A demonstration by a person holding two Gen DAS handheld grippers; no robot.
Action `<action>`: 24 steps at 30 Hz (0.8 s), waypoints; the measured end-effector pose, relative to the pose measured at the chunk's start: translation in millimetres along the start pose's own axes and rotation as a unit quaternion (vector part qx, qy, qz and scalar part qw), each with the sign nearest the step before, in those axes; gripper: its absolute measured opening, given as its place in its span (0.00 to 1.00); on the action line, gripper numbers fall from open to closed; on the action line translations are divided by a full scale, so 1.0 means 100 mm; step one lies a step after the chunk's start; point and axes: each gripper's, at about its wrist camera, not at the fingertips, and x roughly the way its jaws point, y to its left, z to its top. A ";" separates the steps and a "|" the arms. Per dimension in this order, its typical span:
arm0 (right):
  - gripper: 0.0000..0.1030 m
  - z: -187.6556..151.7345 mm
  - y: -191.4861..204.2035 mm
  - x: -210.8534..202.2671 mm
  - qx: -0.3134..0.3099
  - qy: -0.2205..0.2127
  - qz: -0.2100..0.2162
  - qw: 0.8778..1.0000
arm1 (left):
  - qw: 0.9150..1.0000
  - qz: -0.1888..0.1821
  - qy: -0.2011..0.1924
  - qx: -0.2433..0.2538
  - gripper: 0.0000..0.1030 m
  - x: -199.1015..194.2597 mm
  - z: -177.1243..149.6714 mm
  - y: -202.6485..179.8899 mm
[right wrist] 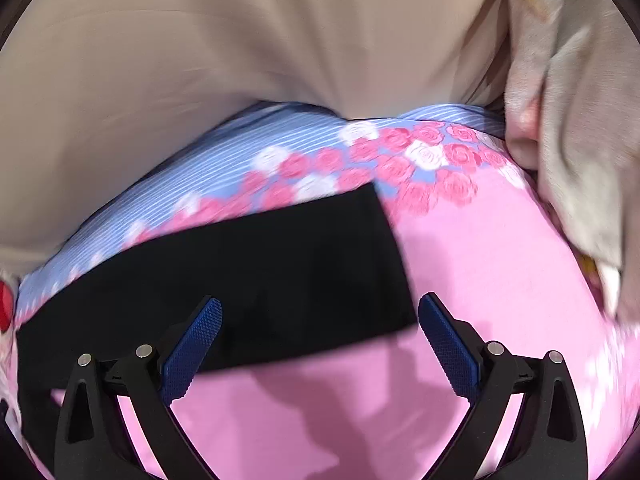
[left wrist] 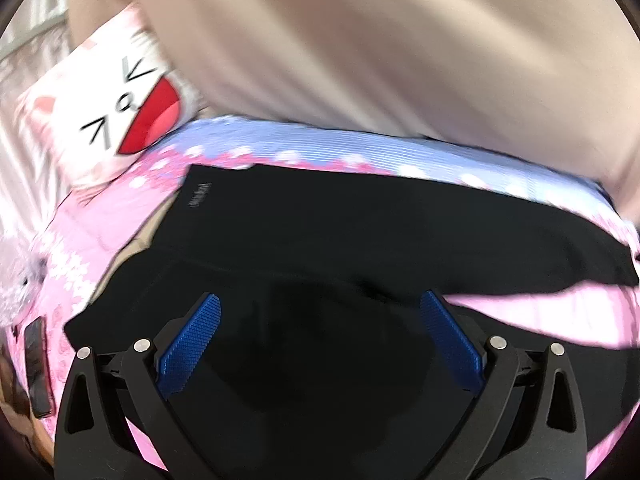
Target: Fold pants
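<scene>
Left gripper (left wrist: 320,312) jaws apart, nothing held, over black pants (left wrist: 360,232). Right gripper (right wrist: 320,316) jaws apart over the pants' hem end. Pants lay flat on pink floral bedsheet (right wrist: 480,240); cat pillow (left wrist: 120,108) beyond, beige headboard (left wrist: 360,40) farthest.

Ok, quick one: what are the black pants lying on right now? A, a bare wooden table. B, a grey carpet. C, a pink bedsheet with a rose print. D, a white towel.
C: the black pants lie flat on a pink bedsheet with a band of roses, and both the left hand-held gripper and right hand-held gripper are open above them.
</scene>
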 end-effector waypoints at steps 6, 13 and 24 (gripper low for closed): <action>0.95 0.26 -0.13 0.41 -0.020 0.016 0.008 1.000 | 0.998 0.039 -0.012 -0.038 0.95 0.13 0.17 0.49; 0.45 0.33 0.06 0.43 -0.071 0.016 -0.005 0.997 | 0.998 0.015 0.002 -0.062 0.95 0.55 0.51 0.94; 0.16 0.30 0.11 0.40 -0.048 0.013 0.008 0.999 | 0.983 -0.019 0.097 -0.152 0.94 1.91 1.21 1.91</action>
